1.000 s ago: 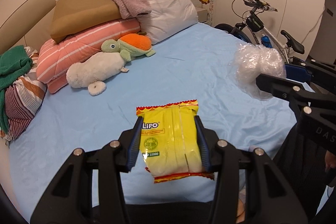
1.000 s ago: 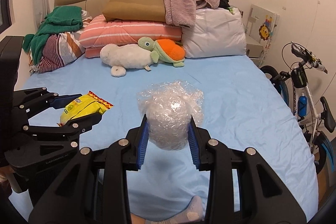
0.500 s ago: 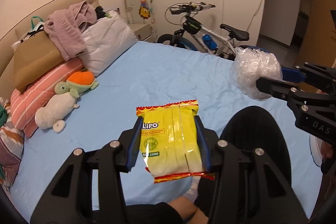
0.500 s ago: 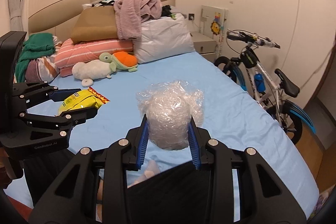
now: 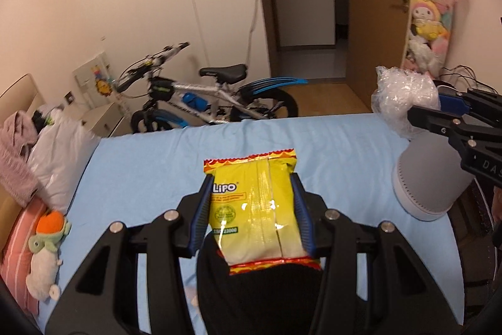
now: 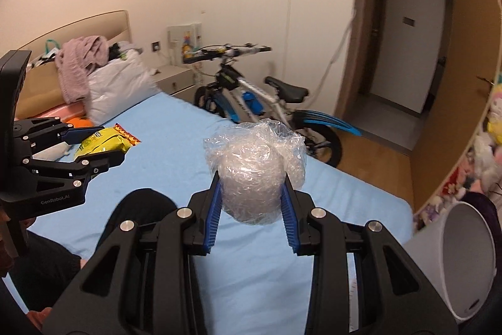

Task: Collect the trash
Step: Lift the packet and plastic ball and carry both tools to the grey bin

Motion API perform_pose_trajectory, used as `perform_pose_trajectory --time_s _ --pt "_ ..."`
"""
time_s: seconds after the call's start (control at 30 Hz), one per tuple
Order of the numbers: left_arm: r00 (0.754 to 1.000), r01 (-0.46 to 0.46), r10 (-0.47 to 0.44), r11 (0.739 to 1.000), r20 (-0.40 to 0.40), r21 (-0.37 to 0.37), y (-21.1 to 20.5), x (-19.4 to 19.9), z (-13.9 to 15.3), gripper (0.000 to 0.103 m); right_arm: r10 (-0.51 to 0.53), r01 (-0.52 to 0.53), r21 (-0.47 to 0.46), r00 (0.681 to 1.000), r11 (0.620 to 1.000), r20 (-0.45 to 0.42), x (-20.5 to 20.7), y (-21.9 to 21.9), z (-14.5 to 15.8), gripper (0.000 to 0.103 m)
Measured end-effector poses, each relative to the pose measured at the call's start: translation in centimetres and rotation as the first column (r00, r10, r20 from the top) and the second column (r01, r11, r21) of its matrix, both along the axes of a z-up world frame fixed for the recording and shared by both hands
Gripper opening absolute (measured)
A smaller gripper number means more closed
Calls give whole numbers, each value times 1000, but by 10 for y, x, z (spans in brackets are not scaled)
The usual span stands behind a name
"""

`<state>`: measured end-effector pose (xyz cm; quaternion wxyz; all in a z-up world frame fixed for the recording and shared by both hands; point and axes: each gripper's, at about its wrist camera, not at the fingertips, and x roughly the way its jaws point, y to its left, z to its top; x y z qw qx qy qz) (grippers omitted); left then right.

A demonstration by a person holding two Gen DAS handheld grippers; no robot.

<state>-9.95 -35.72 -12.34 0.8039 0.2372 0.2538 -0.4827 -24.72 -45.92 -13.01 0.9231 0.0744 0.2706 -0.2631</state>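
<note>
My left gripper (image 5: 252, 206) is shut on a yellow snack packet (image 5: 254, 209) with red zigzag ends, held above the blue bed sheet (image 5: 150, 178). My right gripper (image 6: 252, 203) is shut on a crumpled ball of clear plastic wrap (image 6: 254, 178). In the left wrist view the same plastic ball (image 5: 401, 96) shows at the right edge, over a tilted white bin (image 5: 429, 178). The right wrist view shows the packet (image 6: 103, 142) in the left gripper (image 6: 102, 146) at the left, and the white bin (image 6: 455, 259) at the lower right with its mouth open.
A silver and blue bicycle (image 6: 260, 105) stands beside the bed's far side. Pillows (image 6: 116, 87) and clothes pile up at the headboard, and a plush turtle (image 5: 47, 237) lies there. A doorway (image 5: 310, 5) opens ahead; soft toys (image 5: 429, 5) hang at the right. A person's dark-clad knee (image 6: 141, 206) rests on the bed.
Both grippers have swung right, away from the headboard toward the bed's foot and the doorway. The white bin has come into view. Each still grips its piece of trash.
</note>
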Motion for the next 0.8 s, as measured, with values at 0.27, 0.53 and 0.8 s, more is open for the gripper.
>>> perform_pose_trajectory --time_s 0.27,0.53,0.8 --pt "952 306 -306 951 26 -38 -104 -87 26 47 -369 370 -35 929 928 40 -143 -61 14 33" --pt "860 509 -510 860 -14 -50 -188 -162 33 47 -561 563 -62 827 824 43 -239 -95 20 33" --pt "780 620 -623 782 -60 -69 -234 -213 26 50 -606 607 -36 794 794 40 -266 -112 13 33"
